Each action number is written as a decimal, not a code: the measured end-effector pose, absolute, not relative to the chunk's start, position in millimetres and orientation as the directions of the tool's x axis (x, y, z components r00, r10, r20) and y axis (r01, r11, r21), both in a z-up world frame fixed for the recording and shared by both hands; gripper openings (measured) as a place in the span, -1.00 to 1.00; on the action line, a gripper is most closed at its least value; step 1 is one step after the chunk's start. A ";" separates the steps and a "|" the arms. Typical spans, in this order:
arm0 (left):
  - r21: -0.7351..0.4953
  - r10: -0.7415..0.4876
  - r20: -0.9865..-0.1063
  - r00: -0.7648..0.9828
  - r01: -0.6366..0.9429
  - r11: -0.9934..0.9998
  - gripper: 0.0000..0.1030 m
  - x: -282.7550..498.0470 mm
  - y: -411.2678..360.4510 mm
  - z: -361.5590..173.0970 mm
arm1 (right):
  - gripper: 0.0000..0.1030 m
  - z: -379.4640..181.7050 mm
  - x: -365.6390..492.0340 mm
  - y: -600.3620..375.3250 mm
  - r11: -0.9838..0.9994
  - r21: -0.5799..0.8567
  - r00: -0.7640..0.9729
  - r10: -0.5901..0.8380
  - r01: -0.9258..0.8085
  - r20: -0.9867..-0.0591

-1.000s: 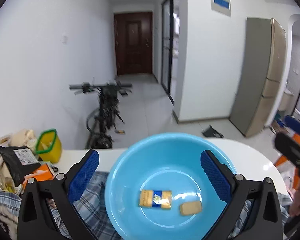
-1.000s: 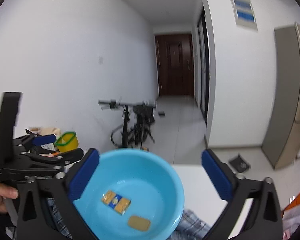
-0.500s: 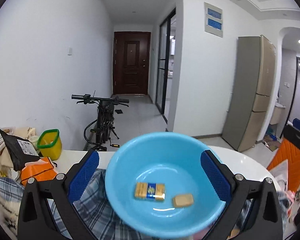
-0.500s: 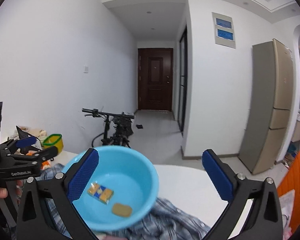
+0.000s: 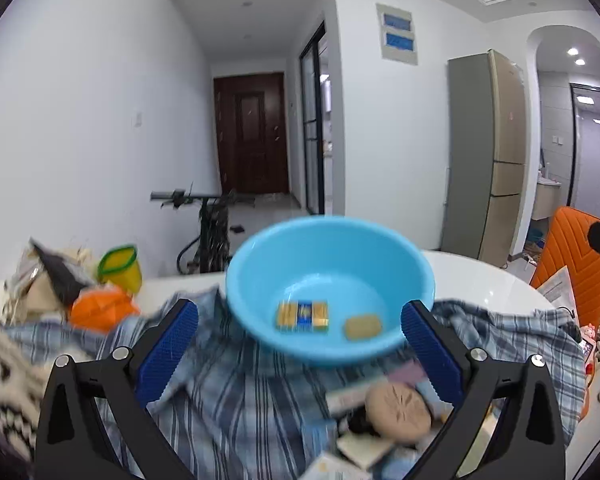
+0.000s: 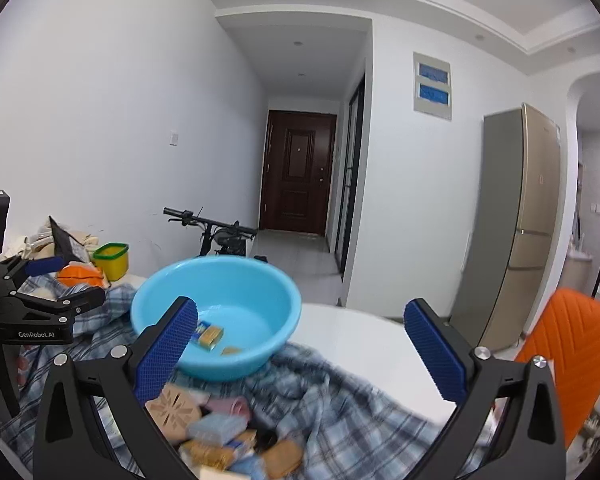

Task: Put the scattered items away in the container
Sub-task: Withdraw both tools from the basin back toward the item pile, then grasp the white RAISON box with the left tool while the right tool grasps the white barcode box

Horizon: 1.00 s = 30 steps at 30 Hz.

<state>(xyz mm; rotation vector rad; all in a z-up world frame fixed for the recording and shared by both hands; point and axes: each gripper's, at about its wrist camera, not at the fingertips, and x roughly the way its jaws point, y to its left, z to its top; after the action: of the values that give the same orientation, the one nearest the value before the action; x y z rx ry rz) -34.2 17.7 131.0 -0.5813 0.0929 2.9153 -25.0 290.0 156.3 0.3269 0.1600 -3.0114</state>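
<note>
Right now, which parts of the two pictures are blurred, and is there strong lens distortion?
Left wrist view: the blue basin, the plaid cloth and the snack pile are smeared by motion; the fingers stay sharp. Right wrist view: the basin is clearer, the snacks soft. Both are fisheye, with curved walls and dark corners.

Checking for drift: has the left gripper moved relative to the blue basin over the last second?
Yes. The left gripper has pulled back from the blue basin, which now sits beyond its fingertips, with snack packets revealed below.

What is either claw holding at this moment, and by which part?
Nothing. The left claw and right claw both stand open with nothing between their pads; the snack packs lie loose in the blue basin or on the cloth.
</note>
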 end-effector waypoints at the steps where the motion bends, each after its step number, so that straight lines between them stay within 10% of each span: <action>1: 0.024 0.154 -0.385 -0.910 -0.177 -0.984 1.00 -29.3 17.7 127.9 | 1.00 150.3 -19.3 291.0 -0.990 -0.089 -0.974 -0.086 0.107 -0.212; 30: -0.044 0.109 -0.502 -0.858 -0.101 -0.994 1.00 13.1 4.6 -6.0 | 1.00 9.8 37.7 275.7 -0.976 -0.010 -0.889 -0.192 0.215 -0.415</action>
<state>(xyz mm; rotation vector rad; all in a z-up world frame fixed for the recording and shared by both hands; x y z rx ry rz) 13.1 4.6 -6.0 -0.7931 -0.0242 2.9268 37.7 275.7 9.8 0.6202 0.0815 -2.8639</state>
